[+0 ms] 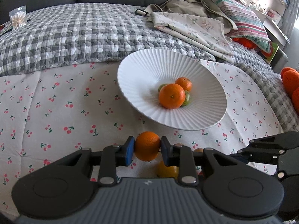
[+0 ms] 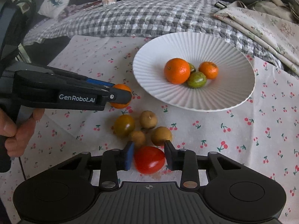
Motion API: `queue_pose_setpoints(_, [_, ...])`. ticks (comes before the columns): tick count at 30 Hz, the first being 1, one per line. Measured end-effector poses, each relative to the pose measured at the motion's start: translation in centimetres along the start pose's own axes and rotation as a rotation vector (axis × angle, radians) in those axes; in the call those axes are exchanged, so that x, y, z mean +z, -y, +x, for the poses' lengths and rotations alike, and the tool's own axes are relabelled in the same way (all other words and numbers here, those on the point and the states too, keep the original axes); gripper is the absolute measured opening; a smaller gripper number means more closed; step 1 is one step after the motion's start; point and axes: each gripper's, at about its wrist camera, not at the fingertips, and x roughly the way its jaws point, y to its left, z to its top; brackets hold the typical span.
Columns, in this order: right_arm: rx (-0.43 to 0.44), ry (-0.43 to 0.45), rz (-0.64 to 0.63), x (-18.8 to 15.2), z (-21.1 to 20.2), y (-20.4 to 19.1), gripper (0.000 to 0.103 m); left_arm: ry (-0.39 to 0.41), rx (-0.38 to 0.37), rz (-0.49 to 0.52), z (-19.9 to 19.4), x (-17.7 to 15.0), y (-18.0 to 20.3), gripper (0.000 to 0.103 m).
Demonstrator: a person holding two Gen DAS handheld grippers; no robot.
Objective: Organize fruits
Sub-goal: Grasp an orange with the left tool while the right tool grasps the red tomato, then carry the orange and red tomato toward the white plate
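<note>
Fruit lies in two groups on the cherry cloth [image 2: 233, 140]: some in the plate [image 2: 149, 69] and some loose in front of it. The left gripper [image 1: 147, 151] is closed on an orange [image 1: 147, 145], one pad pressed on each side of it, just before the near rim of the plate; from the right camera the same orange [image 2: 121, 88] shows only partly behind the finger of that gripper [image 2: 120, 95], so I cannot tell if it touches the cloth or hangs a little above it. The right gripper [image 2: 149, 155] has its jaws parted around a red tomato [image 2: 149, 159], which rests on the cloth; the blue pad [image 2: 129, 155] is just beside the tomato, and a small gap shows at the other side. Beyond this tomato sits a small cluster: a dark yellow-green tomato [image 2: 124, 125] and three longans [image 2: 148, 119], close together. In the plate are two oranges, a big one [image 2: 177, 71] and a smaller one [image 2: 208, 70], with a green tomato [image 2: 196, 79] touching the big one and a second green fruit [image 2: 191, 67] mostly hidden between them. Behind the plate the checkered quilt [image 2: 140, 16] covers the bed, with folded flowered fabric [image 1: 196, 28] at the right and a clear box of toothpicks [image 1: 18, 17] far at the left. The person's left hand [image 2: 18, 132] grips the handle.
</note>
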Motion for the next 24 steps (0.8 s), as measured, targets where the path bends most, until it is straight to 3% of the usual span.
queue_pose_setpoints(24, [-0.044, 0.016, -0.043, -0.3, -2.1, -0.7, 0.033, 0.026, 0.042, 0.066, -2.3, -0.7, 1.2, 0.028])
